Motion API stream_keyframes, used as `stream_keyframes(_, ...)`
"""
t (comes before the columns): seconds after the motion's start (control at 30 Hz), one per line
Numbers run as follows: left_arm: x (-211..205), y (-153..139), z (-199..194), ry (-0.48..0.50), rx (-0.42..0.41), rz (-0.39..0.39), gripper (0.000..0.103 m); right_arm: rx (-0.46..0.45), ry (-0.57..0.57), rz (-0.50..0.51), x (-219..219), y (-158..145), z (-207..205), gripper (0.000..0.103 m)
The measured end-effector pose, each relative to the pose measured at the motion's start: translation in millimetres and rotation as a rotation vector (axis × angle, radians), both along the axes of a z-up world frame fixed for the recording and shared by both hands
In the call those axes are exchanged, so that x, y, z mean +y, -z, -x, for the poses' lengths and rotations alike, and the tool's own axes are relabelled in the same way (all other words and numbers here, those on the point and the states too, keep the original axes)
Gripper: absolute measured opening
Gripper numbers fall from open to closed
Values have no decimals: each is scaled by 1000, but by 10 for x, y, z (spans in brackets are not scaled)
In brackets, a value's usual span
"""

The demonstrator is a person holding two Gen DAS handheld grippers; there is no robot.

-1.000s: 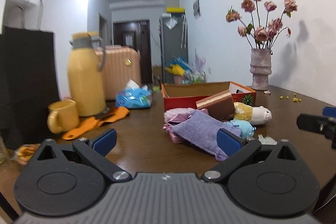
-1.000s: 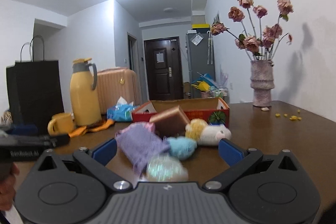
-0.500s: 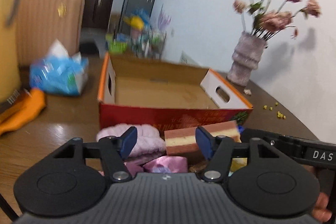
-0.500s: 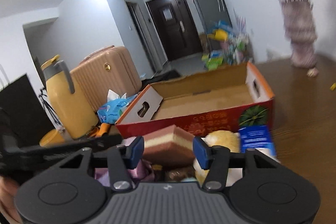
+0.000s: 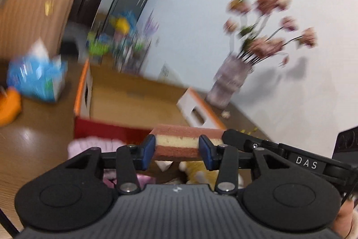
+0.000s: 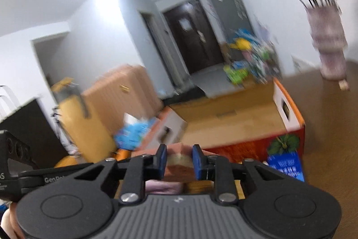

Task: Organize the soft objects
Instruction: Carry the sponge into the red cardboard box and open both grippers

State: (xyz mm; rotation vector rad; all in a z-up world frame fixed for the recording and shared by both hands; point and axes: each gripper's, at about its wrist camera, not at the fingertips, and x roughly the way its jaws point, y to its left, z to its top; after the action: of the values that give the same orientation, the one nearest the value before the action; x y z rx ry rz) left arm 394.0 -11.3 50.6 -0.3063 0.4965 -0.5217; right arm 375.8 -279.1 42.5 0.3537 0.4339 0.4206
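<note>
Both claws pinch one layered sponge point(image 5: 176, 142): the left claw point(image 5: 177, 151) grips its long striped side, the right claw point(image 6: 178, 160) clamps its end. It lies level above the soft pile, its long axis running left to right in the left view. Just beyond stands the open cardboard box point(image 5: 134, 102).

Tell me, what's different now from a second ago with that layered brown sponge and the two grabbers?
Both grippers swung in from farther back over the table and closed. The left gripper and right gripper now pinch the layered sponge block between their blue fingers, in front of the cardboard box. A second ago both were open and the block leaned on the pile. The box is still empty; the flower vase hasn't moved.
</note>
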Motion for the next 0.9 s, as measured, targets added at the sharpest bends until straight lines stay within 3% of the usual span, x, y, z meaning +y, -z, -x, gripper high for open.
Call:
stream_keyframes(0.13,189,-146,860,-6,-80,-23,43,-90,-96,32,115,-196,690,24)
stream_keyframes(0.23,251,42,1475,-52,-127,-52,43,-125,-151,87,298,-70,1309,24)
stream_keyframes(0.33,281,350,1869,-102,-89,-57,43,-105,-168,149,468,224,1713,24)
stream_keyframes(0.5,285,789,2212,-95,1,-96,44,-7,-187,168,519,662,2055,24)
stream_keyframes(0.57,304,878,2322,-46,37,-96,46,49,-190,147,464,811,2164,27)
stream_keyframes(0.63,355,887,2415,-5,35,-77,64,92,-172,127,396,915,2268,27)
stream_keyframes(0.7,388,824,2466,-6,7,-69,70,112,-152,72,304,930,2339,34)
stream_keyframes(0.8,416,799,2389,-24,26,-46,70,98,-138,28,252,891,2368,37)
stream_keyframes(0.9,449,825,2228,-49,85,-20,56,119,-111,3,270,870,2255,37)
